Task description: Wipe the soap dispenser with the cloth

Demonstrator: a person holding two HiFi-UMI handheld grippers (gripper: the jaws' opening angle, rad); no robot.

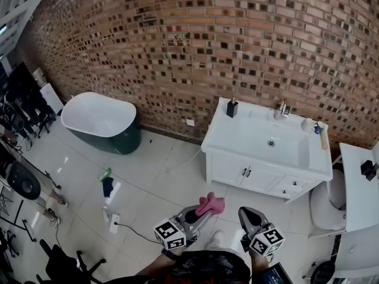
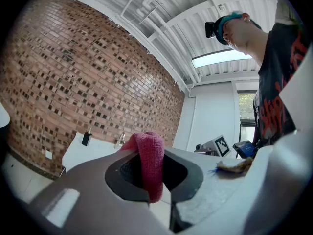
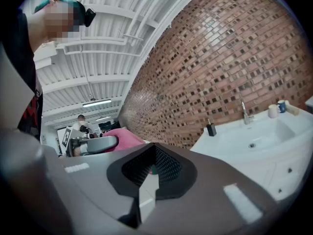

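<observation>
Before the vanity (image 1: 260,158), left claw (image 1: 203,213) pinches cloth (image 1: 211,204); right claw (image 1: 246,212) closed, empty.

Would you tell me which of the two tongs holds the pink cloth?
The left tongs, shut on the pink cloth; the right tongs are shut and empty.

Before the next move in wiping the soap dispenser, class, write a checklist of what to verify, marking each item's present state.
1. Cloth gripped: ok; the pink cloth is clamped in the left gripper.
2. The right gripper free: ok; shut, empty.
3. The soap dispenser found: ok; upright at the vanity's back left corner.
4. Dispenser within reach: not ok; both grippers are over the floor, short of the vanity.
5. Dispenser's dirty spots: cannot tell; too small.
</observation>
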